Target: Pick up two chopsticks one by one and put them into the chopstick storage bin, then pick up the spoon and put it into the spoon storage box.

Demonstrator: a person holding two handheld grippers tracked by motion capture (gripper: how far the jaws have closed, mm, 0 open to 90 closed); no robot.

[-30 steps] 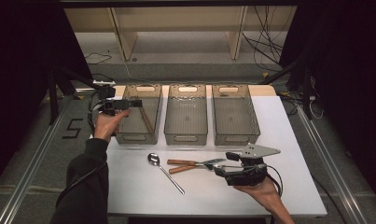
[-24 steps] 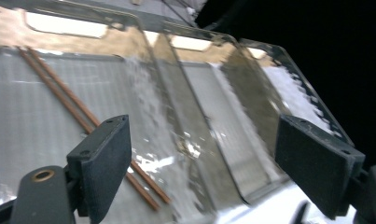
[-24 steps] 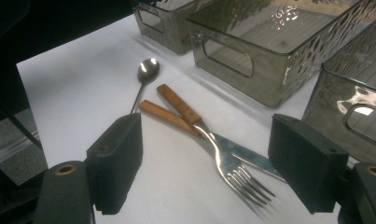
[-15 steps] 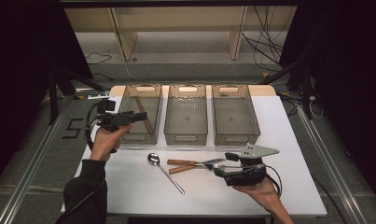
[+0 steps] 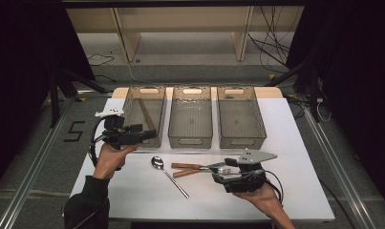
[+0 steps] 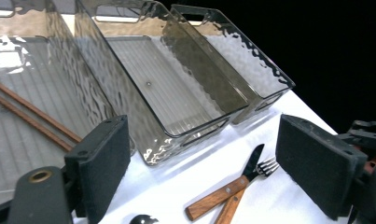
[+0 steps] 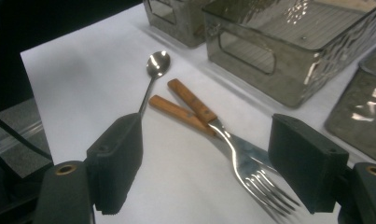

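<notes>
My left gripper (image 5: 141, 136) spread, empty, beside left bin (image 5: 143, 116) | my right gripper (image 7: 202, 182) spread over fork (image 7: 241, 158), not pinching

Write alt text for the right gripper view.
The right gripper, jaws open, frames a wooden-handled fork lying on a white table, crossed over a second wooden handle. A spoon and clear bins lie beyond.

Wood-handled fork (image 7: 232, 149) flat on white table, crossed over wood-handled knife (image 6: 232, 184), tines rightward.
</notes>
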